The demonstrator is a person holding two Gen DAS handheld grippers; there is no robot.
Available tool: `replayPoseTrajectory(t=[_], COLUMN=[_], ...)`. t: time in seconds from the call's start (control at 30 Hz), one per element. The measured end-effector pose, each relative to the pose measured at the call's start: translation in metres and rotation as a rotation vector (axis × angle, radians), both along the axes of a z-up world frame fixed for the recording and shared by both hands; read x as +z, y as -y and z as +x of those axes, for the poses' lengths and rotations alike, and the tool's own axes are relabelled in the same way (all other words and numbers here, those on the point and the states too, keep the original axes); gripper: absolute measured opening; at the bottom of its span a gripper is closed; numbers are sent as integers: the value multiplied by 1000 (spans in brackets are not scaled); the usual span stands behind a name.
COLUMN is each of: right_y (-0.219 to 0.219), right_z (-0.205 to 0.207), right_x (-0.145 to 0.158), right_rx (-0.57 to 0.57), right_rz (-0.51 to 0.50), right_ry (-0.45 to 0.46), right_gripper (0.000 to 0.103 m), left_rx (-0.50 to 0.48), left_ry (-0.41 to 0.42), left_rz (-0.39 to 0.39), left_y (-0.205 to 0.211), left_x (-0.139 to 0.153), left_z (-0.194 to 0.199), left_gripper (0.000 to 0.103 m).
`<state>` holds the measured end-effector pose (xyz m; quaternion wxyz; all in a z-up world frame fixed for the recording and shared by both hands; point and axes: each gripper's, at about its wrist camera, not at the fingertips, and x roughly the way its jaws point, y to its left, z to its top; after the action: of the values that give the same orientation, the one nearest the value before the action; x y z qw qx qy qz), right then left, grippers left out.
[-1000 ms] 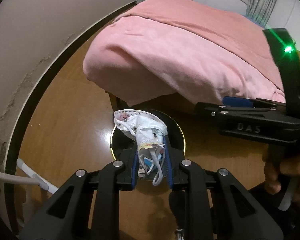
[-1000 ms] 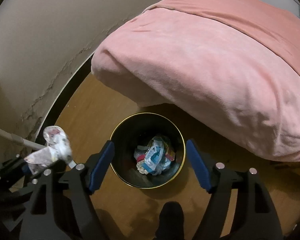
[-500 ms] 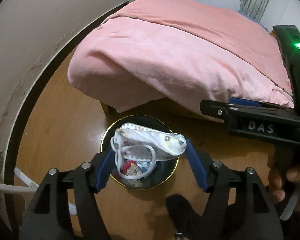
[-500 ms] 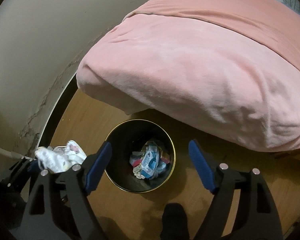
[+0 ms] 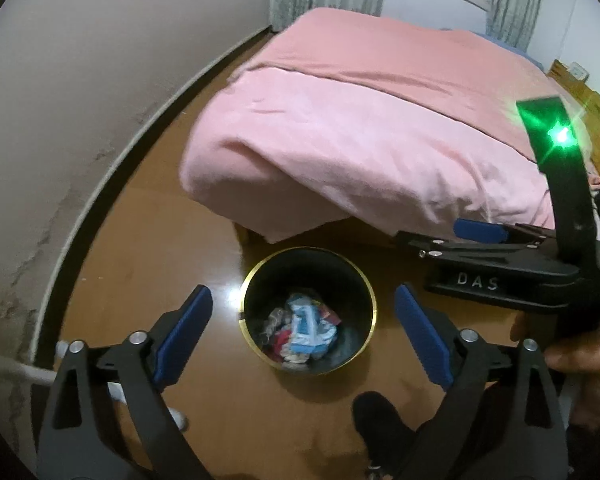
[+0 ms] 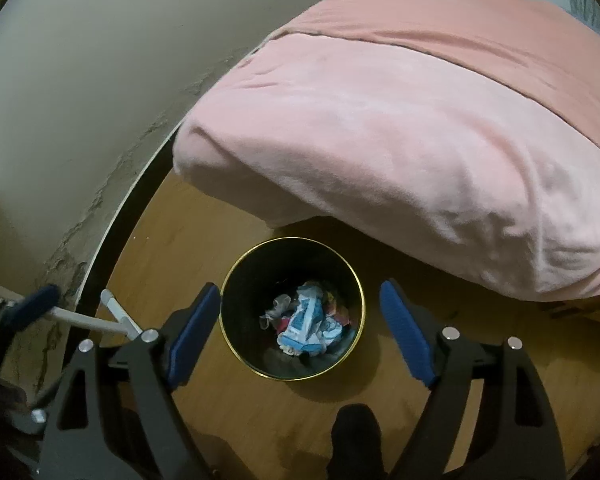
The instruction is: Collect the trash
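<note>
A black waste bin with a gold rim (image 5: 370, 288) stands on the wood floor by the bed corner; it also shows in the right wrist view (image 6: 236, 276). Crumpled trash (image 5: 306, 330) lies in its bottom, blue, white and red pieces (image 6: 306, 322). My left gripper (image 5: 302, 332) is open and empty, high above the bin. My right gripper (image 6: 300, 330) is open and empty, also above the bin. The right gripper's body shows at the right of the left wrist view (image 5: 500, 276), held by a hand.
A bed under a pink blanket (image 5: 360, 132) overhangs the floor behind the bin (image 6: 400, 128). A cracked wall with dark baseboard (image 6: 100, 240) runs on the left. A white pipe (image 6: 88, 320) lies by the wall. A dark foot (image 5: 380, 420) stands below the bin.
The left gripper opened and let go of the crumpled white mask, which dropped into the bin. Both grippers then rose away from the bin.
</note>
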<state>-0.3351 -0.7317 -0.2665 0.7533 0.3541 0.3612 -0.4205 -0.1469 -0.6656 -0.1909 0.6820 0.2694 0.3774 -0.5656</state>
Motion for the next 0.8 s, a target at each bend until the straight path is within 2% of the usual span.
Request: replayPoseTrajectory(t=[0.1,0.23,0.4,0.57,0.8], right_y=[-19,-56,-116,-201,-325], right_z=[14,45,102,181,286], right_x=[23,72,133,183,213], right_rx=[43,147,320,549,848], right_rz=[-52,-135,-245,-313,-346], right_ry=[-8,12,50,116,186], right_gripper=[80,84,88,89,89], left_rx=[50,124,276,495,856], left_ry=[21,78,118,171,260], left_rz=[-28,-57,-124,-161,-136], left_y=[-30,-76,-164,-270,-438], left_x=[30,74,128,160,178], left_z=[10,27,65,114,171], left_gripper=[94,95,96,96,96])
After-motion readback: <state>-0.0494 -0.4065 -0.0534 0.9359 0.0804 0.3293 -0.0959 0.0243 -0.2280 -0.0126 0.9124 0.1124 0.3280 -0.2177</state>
